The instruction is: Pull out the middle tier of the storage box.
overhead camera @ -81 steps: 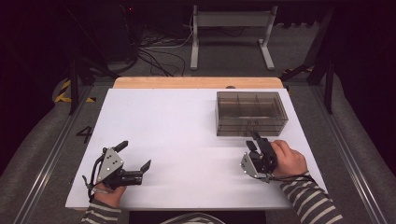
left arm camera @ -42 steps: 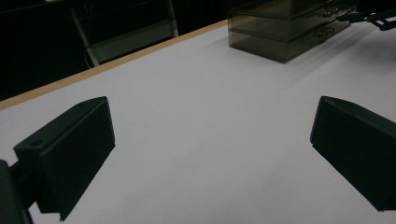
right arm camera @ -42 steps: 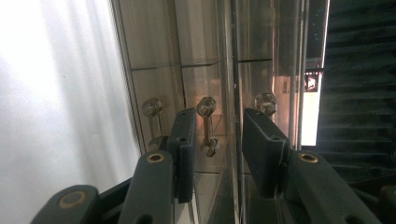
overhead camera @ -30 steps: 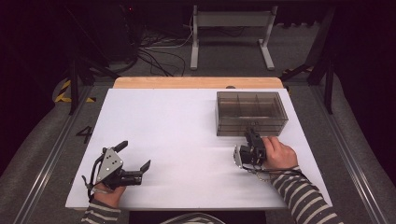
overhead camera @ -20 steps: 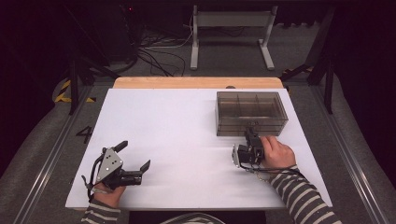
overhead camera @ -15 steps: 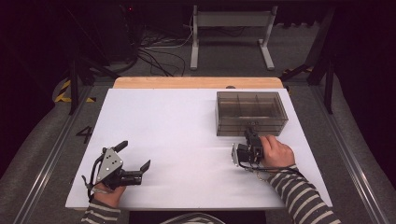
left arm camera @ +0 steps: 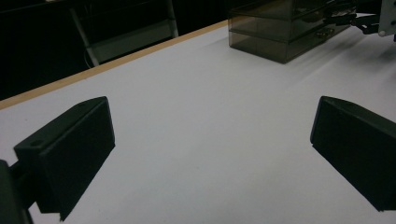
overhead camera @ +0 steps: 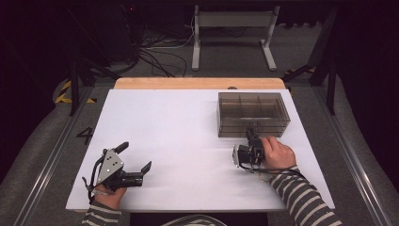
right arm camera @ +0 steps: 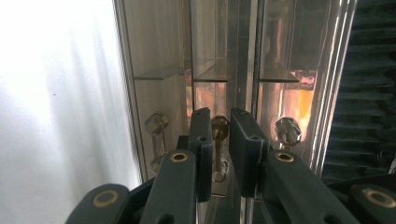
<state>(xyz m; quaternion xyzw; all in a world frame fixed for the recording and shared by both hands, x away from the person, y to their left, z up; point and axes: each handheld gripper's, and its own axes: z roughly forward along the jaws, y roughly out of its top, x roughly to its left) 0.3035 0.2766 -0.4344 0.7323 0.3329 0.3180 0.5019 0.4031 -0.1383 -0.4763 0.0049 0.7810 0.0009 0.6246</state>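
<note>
So my right gripper is at the front of the smoky clear drawer box on the table's far right, jaws nearly closed around the middle brass drawer knob. My left gripper rests wide open, holding nothing, near-left on the white table.

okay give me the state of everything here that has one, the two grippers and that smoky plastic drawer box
Left gripper: open wide, holding nothing, low over the table.
Right gripper: nearly closed around the middle drawer knob.
Drawer box: upright on the table, drawers look shut.
</note>
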